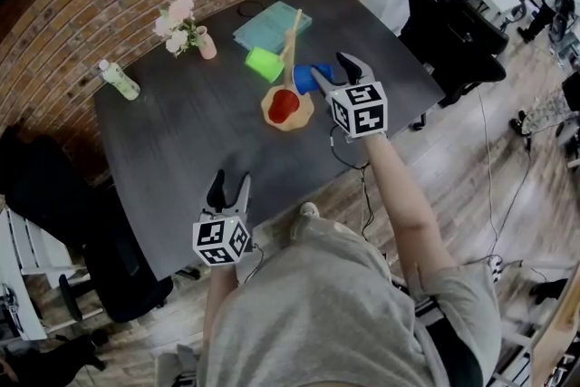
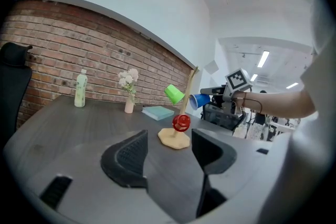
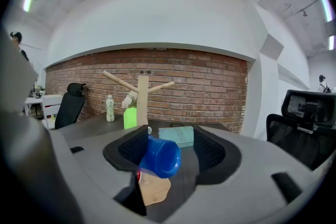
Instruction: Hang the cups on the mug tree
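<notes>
The wooden mug tree (image 1: 292,41) stands on its flat base at the far middle of the dark table (image 1: 181,149). A green cup (image 1: 264,62) hangs on its left side and a red cup (image 1: 284,105) hangs low over the base. A blue cup (image 1: 304,79) sits sideways right of the trunk, between the jaws of my right gripper (image 1: 333,68). In the right gripper view the blue cup (image 3: 160,156) lies against the left pad with a gap to the right pad, so the jaws stand open. My left gripper (image 1: 230,186) hovers open over the table's near edge, with nothing in it.
A pink vase of flowers (image 1: 190,30), a small bottle (image 1: 120,80) and a teal book (image 1: 272,24) stand behind the tree. Black office chairs (image 1: 458,32) sit at the table's right end, and another is at the left. A brick wall runs along the far side.
</notes>
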### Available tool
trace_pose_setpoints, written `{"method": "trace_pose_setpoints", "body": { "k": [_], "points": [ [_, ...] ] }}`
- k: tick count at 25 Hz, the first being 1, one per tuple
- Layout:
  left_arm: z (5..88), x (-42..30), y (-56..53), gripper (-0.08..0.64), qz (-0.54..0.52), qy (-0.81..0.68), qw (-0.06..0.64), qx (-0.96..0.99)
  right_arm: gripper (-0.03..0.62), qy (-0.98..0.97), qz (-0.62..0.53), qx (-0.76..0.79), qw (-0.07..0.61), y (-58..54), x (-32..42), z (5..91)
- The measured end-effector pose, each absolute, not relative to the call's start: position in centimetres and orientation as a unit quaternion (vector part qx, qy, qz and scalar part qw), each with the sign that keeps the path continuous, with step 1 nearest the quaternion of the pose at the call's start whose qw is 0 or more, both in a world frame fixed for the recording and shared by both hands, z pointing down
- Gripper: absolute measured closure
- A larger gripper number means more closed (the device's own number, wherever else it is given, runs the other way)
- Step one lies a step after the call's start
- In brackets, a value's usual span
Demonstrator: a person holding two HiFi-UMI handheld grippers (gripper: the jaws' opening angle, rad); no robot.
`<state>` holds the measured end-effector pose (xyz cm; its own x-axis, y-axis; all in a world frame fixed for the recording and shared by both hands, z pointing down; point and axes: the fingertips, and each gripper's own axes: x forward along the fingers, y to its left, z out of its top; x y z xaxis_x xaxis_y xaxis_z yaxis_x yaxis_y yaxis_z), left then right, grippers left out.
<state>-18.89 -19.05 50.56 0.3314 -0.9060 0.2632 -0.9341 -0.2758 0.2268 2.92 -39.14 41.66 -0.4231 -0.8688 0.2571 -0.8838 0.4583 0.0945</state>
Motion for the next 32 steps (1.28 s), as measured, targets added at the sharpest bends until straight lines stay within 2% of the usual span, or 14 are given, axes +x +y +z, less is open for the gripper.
{"method": "trace_pose_setpoints", "body": {
  "k": [16,26,32],
  "points": [
    [48.8,-16.9,-16.5,0.304,0.034,-0.555,0.156,0.817,0.337,-0.847,0.022,0.517,0.124,-31.2,2.6,42.1],
    [48.0,-15.8,-12.6,0.362,0.039,-0.548,0.141,0.824,0.502,-0.847,0.017,0.518,0.117,-22.1,1.1,43.8],
    [47.2,-15.7,-10.0,0.437,0.037,-0.552,0.133,0.822,0.573,-0.851,0.03,0.514,0.103,-17.2,0.3,44.1]
  ]
}}
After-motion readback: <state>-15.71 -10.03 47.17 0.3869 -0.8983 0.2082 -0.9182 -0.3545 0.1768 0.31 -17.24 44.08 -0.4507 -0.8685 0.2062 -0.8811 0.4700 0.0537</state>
